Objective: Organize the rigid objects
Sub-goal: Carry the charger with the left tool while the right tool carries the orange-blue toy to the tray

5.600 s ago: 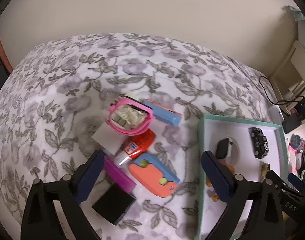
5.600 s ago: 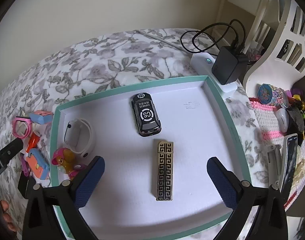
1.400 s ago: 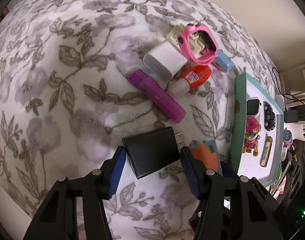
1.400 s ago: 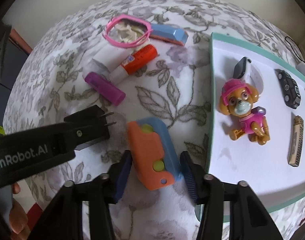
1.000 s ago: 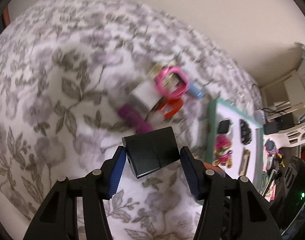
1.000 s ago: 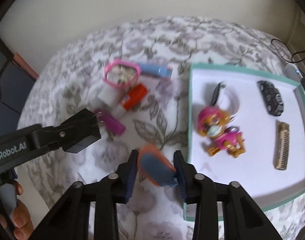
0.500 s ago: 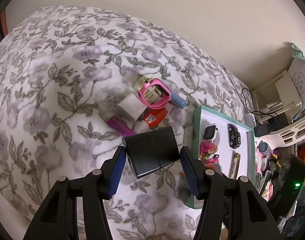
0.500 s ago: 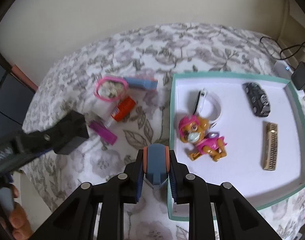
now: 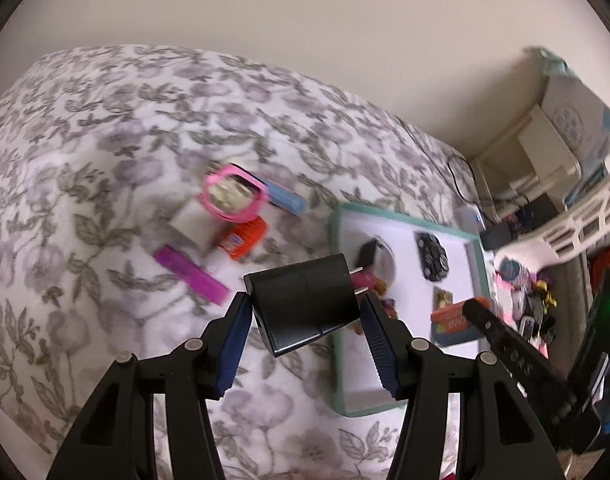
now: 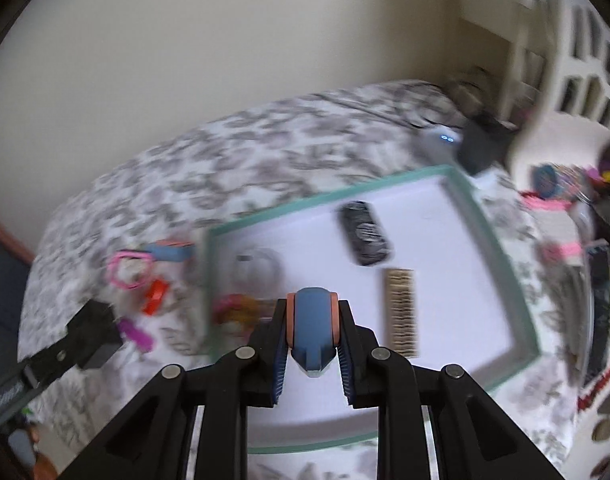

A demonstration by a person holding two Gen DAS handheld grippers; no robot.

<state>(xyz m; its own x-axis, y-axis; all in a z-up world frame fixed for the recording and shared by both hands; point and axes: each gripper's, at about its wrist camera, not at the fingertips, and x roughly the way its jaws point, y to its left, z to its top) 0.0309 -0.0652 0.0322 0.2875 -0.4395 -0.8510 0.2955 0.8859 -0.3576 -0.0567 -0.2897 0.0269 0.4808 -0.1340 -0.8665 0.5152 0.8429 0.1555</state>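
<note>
Left wrist view: I see my left gripper clenched on a black charger, lifted above the flowered bedspread.
Only here: the charger's metal prongs; my right gripper from the side, carrying an orange-and-blue toy above the tray.
Right wrist view: my right gripper squeezes that toy edge-on, over the tray.
Only here: the tray's whole white floor, with a black toy car and a gold bar, blurred.

The right claw's black arm carries small pale letters that look like "DAS". Other print is too blurred to read.
</note>
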